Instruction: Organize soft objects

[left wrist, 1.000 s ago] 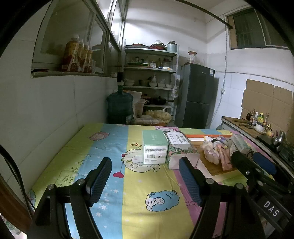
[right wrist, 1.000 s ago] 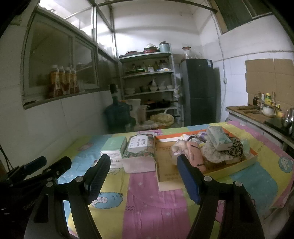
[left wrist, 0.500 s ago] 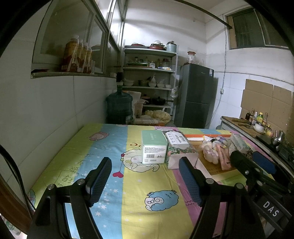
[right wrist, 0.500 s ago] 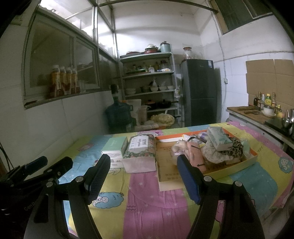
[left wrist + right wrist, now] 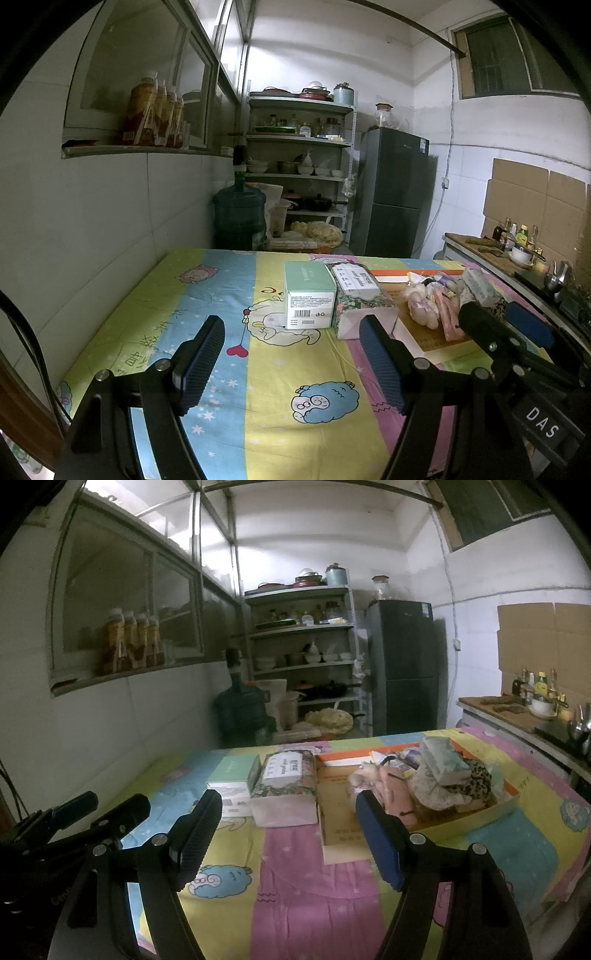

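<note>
A flat cardboard tray point(image 5: 506, 805) on the table holds a pile of soft things: a pale plush toy point(image 5: 364, 775), a pink pouch point(image 5: 397, 794), a leopard-print cloth point(image 5: 476, 779) and a tissue pack point(image 5: 443, 764) on top. The pile also shows in the left wrist view point(image 5: 436, 306). A green box point(image 5: 308, 295) and a floral tissue pack point(image 5: 360, 295) stand side by side left of the tray. My left gripper point(image 5: 291, 362) is open and empty above the cloth, short of the boxes. My right gripper point(image 5: 288, 834) is open and empty, short of the tray.
The table carries a cartoon-print cloth point(image 5: 258, 387). A tiled wall runs along its left side. Beyond the far edge stand a water jug point(image 5: 239, 218), a shelf rack point(image 5: 299, 166) and a fridge point(image 5: 391, 192). A counter with bottles point(image 5: 532, 701) is at the right.
Both views have shifted very slightly; the objects sit marginally lower and nearer. Both grippers stay open and empty.
</note>
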Action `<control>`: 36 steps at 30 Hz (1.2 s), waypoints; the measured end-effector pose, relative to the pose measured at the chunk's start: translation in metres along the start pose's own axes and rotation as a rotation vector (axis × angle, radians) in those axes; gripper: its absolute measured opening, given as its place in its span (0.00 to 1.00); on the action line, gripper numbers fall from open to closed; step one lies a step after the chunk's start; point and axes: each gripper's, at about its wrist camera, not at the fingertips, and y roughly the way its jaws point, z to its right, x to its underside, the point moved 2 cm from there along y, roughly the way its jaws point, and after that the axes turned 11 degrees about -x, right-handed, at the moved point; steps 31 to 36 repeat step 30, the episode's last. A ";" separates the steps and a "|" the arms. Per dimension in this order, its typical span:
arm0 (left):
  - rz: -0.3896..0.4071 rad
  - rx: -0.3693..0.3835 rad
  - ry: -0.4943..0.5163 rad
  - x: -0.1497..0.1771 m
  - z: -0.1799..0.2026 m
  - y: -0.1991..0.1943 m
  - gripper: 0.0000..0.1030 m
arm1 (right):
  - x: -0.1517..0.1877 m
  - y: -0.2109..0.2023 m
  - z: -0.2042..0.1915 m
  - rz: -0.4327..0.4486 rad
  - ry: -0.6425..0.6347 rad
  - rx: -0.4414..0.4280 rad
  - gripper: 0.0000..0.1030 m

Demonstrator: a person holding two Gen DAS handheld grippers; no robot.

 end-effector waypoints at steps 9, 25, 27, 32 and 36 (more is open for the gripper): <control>0.000 0.001 -0.001 0.000 0.000 0.000 0.73 | -0.002 0.000 -0.003 -0.003 -0.001 -0.001 0.74; 0.000 0.004 0.000 0.001 0.000 -0.001 0.73 | -0.001 0.000 -0.003 -0.004 -0.001 -0.002 0.74; -0.001 0.009 0.001 0.001 0.001 -0.001 0.73 | -0.001 0.000 -0.003 -0.002 -0.002 -0.001 0.74; -0.003 0.013 0.004 0.001 0.002 -0.001 0.73 | -0.001 0.000 -0.003 -0.003 -0.001 -0.001 0.74; -0.003 0.013 0.004 0.001 0.002 -0.001 0.73 | -0.001 0.000 -0.003 -0.003 -0.001 -0.001 0.74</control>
